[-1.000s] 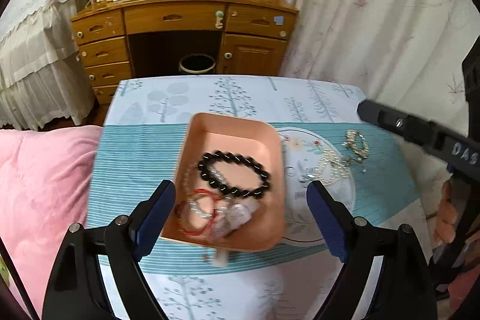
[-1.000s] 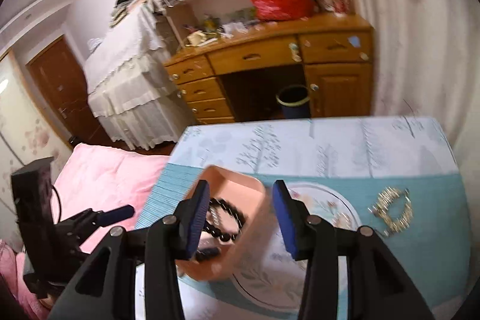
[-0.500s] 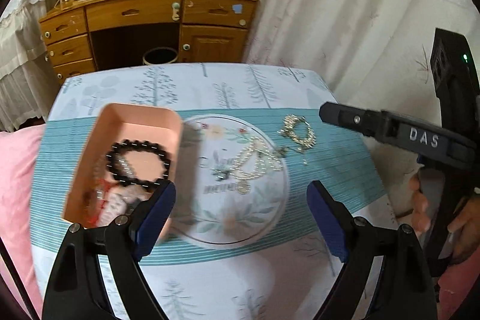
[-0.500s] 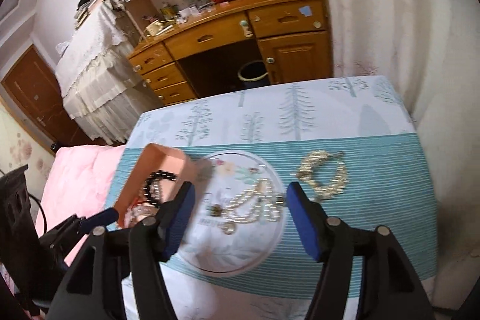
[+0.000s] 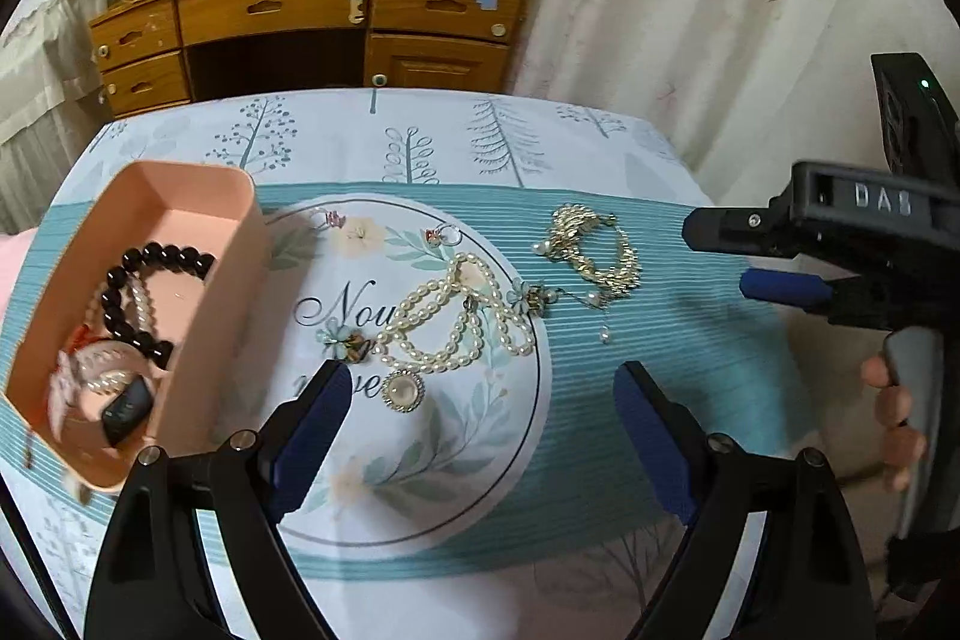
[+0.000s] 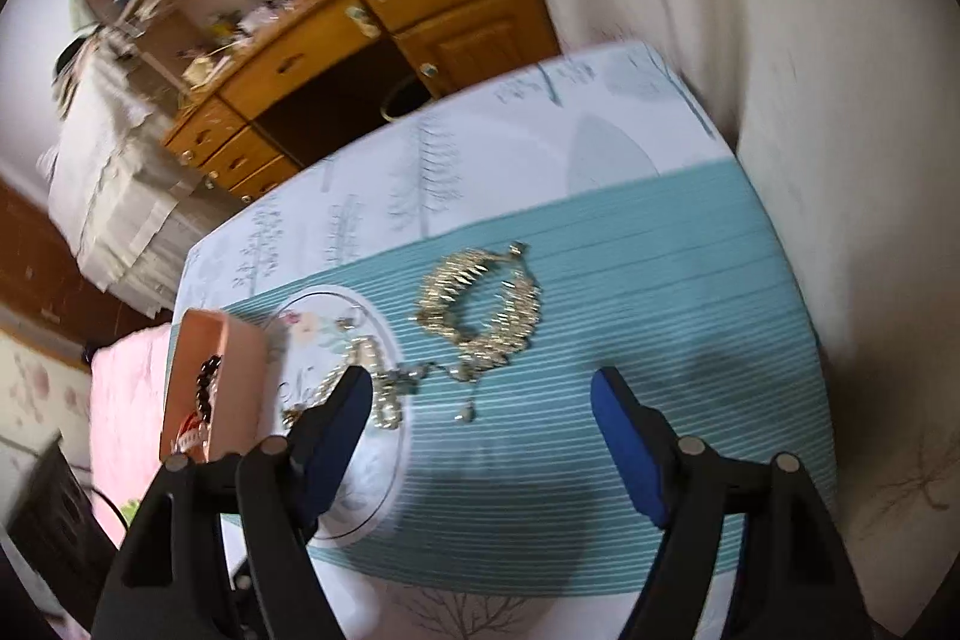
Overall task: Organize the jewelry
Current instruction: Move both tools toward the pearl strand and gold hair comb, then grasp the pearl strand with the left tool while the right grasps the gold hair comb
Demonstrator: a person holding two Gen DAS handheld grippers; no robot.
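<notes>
Both the left gripper (image 5: 480, 430) and the right gripper (image 6: 480, 436) hang above the desk (image 5: 690, 376) with jaws wide and holding nothing, while the pearl necklace (image 5: 456, 322) lies right of the pink tray (image 5: 222, 292) and the gold bracelet (image 6: 480, 304) lies farther right.

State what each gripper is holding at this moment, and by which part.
Nothing is held. The left gripper and right gripper are both open and empty above the table; the pearl necklace and gold bracelet lie untouched.
</notes>
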